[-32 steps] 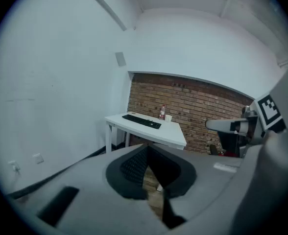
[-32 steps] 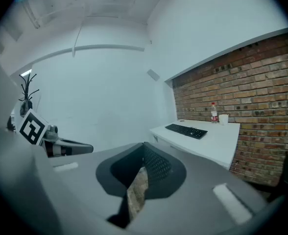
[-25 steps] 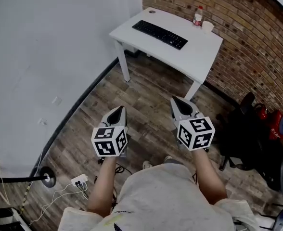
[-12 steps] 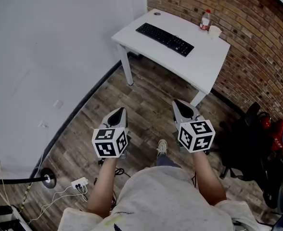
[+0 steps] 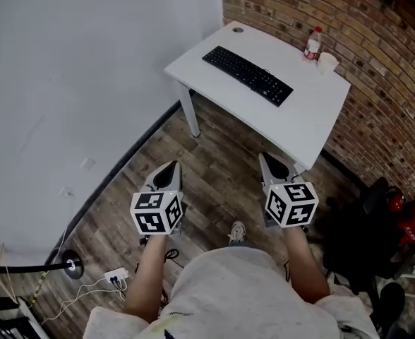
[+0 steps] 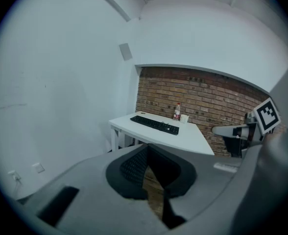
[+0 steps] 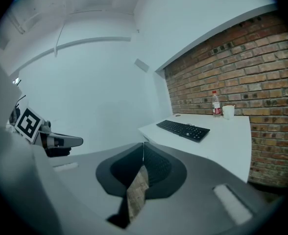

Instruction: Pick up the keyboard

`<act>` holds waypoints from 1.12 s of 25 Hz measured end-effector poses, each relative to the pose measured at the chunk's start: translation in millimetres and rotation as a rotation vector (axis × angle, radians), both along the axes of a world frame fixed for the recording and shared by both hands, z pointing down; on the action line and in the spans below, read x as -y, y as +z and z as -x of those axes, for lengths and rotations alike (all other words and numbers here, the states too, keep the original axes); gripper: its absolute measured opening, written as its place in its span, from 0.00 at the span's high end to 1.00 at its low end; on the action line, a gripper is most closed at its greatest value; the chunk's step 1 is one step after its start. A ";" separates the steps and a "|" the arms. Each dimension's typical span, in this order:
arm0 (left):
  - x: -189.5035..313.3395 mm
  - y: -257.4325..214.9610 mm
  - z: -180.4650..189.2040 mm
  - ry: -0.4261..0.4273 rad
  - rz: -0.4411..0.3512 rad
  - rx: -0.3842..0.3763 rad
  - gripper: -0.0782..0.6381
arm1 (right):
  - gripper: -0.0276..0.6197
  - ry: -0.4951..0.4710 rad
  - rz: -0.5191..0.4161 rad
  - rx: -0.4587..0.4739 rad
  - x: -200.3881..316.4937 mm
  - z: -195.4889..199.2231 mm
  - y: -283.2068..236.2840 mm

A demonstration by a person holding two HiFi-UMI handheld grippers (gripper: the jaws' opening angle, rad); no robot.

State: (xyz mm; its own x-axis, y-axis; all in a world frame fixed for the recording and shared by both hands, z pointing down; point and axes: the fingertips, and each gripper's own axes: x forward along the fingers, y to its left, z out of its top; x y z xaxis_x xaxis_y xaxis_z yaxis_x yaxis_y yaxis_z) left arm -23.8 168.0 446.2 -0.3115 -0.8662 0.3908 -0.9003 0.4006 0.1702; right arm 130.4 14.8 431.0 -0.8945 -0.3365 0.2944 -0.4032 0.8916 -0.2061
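A black keyboard (image 5: pixel 248 75) lies slantwise on a white table (image 5: pixel 306 111) that stands against a brick wall. Both grippers are held out over the wooden floor, well short of the table. My left gripper (image 5: pixel 169 169) is shut and holds nothing. My right gripper (image 5: pixel 273 159) is likewise shut and empty, with its tip close to the table's near edge in the head view. In the left gripper view the keyboard (image 6: pixel 154 124) shows far beyond the closed jaws of the left gripper (image 6: pixel 146 148). The right gripper view has the keyboard (image 7: pixel 183 129) ahead and to the right of the right gripper (image 7: pixel 143 146).
A plastic bottle (image 5: pixel 311 43) and a white cup (image 5: pixel 327 62) stand at the table's far end by the brick wall. A black chair (image 5: pixel 363 232) and a red bag (image 5: pixel 405 214) are at the right. A power strip with cables (image 5: pixel 116 277) lies on the floor at the left.
The table and keyboard have come nearer and lower in the head view as the person walks toward them. Both grippers stayed shut and moved forward together.
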 end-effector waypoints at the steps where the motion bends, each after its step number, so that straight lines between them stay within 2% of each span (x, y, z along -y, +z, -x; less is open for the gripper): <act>1: 7.3 0.6 3.2 -0.005 0.002 -0.004 0.90 | 0.95 -0.006 0.001 -0.002 7.4 4.1 0.4; 13: 97.6 -5.5 21.0 -0.034 0.004 0.009 0.90 | 0.95 -0.044 0.021 0.000 96.3 28.1 3.7; 28: 164.7 0.0 42.8 -0.002 0.017 0.007 0.90 | 0.95 0.001 0.049 0.007 156.9 39.9 12.7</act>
State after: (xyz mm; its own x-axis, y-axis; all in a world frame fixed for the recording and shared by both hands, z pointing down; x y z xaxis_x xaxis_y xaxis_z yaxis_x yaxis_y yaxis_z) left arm -66.6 3.3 446.1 -0.3161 -0.8587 0.4034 -0.9006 0.4053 0.1569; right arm 90.5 -142.1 443.7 -0.8963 -0.3228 0.3041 -0.4026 0.8799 -0.2525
